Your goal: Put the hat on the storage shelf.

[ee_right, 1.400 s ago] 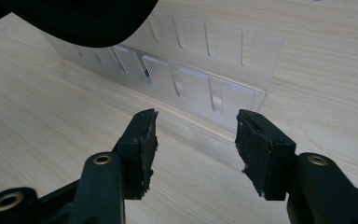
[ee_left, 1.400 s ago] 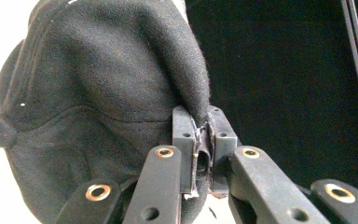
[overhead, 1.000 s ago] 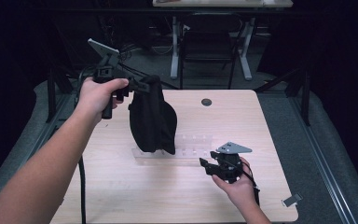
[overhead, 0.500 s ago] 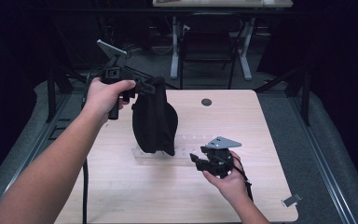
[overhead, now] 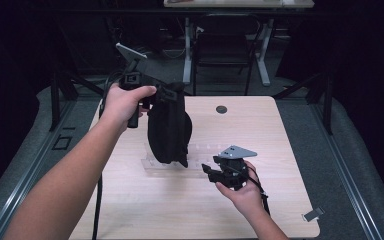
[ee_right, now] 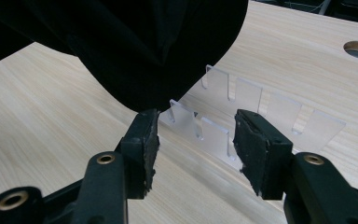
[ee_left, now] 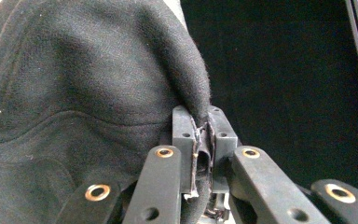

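Observation:
A black fabric item [overhead: 167, 130] hangs from my left gripper [overhead: 177, 91], which is raised over the table's back left and shut on the cloth's top edge. In the left gripper view the fabric [ee_left: 84, 93] bulges to the left, with a fold pinched between the jaws of the left gripper [ee_left: 203, 135]. The cloth's lower end hangs over a clear acrylic rack [overhead: 202, 152] with upright slotted tabs. My right gripper [overhead: 209, 170] is low at the rack's front right, open. In the right gripper view the right gripper [ee_right: 196, 140] has nothing between its jaws, and its left pad sits just under the cloth's tip [ee_right: 144, 42], in front of the rack [ee_right: 279, 112].
The light wooden table [overhead: 280, 130] has a round cable hole [overhead: 221, 109] at the back. A small metal clip [overhead: 312, 215] lies near the front right corner. Dark floor and metal desk legs [overhead: 262, 55] lie beyond the far edge.
My left hand has carried the hanging cloth a little to the right. The right gripper has shifted slightly left and up, closer to the cloth's lower end.

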Tool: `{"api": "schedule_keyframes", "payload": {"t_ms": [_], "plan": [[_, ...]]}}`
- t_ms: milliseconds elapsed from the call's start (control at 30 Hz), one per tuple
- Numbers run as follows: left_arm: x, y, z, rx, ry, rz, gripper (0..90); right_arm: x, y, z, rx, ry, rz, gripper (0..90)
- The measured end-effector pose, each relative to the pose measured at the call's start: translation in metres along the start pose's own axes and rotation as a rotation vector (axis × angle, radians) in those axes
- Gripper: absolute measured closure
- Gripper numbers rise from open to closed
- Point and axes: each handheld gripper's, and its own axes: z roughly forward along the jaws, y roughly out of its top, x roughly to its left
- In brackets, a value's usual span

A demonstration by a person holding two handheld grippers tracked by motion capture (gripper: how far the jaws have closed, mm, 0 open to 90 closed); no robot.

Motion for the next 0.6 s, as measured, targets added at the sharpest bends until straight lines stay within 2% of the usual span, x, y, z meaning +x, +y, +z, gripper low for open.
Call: {"api": "schedule_keyframes", "payload": {"t_ms": [300,600], "plan": [[-0.004,-0.001,0.008,0.003,-0.010,0.008,84.5,0.007,0.001,0.007,0.004,0.024,-0.003,52.0],[-0.004,-0.002,0.008,0.004,-0.014,0.008,84.3,0.017,0.004,0.017,0.026,0.044,-0.019,56.0]]}}
